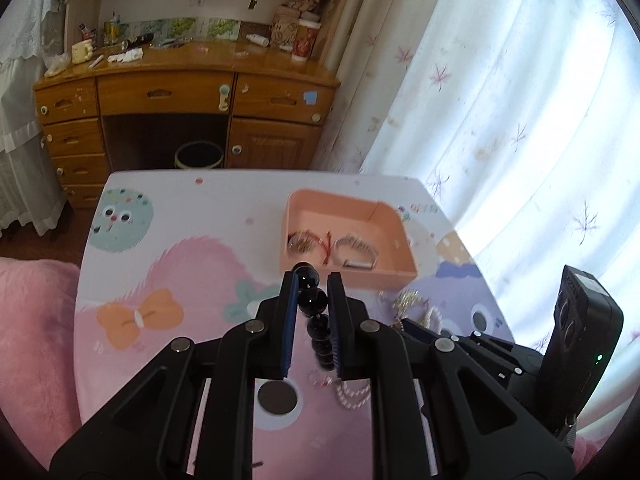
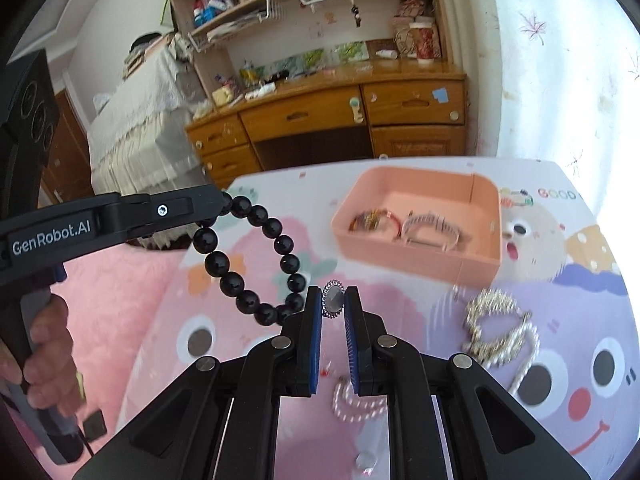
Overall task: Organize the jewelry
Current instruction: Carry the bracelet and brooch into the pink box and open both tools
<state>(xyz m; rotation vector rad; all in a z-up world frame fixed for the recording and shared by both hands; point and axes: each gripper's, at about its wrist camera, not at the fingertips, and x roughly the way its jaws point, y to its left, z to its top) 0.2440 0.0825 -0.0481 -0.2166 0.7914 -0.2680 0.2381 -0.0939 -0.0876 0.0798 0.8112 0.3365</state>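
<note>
At the bottom of the right wrist view, the right claw [image 2: 333, 300] pinches a small oval grey-stone brooch with a beaded rim [image 2: 333, 299], held upright between its blue pads. Under it on the cartoon-printed table [image 2: 580, 380] lies a coiled pearl strand [image 2: 352, 400], and right of centre a heap of glittering gold and pearl jewellery [image 2: 496, 332]. At left, the left claw [image 1: 312, 280] is pressed onto a bracelet of glossy round black beads [image 2: 256, 256], which hangs as an open loop above the table, its long axis slanting down toward the brooch. Farther up, an open peach plastic rectangular tray [image 2: 486, 216] holds a red-corded bracelet [image 2: 374, 218] and a silvery bracelet [image 2: 432, 230]; bare tabletop lies left of it. Beyond the table's far edge stands a wooden desk [image 2: 320, 116].
</note>
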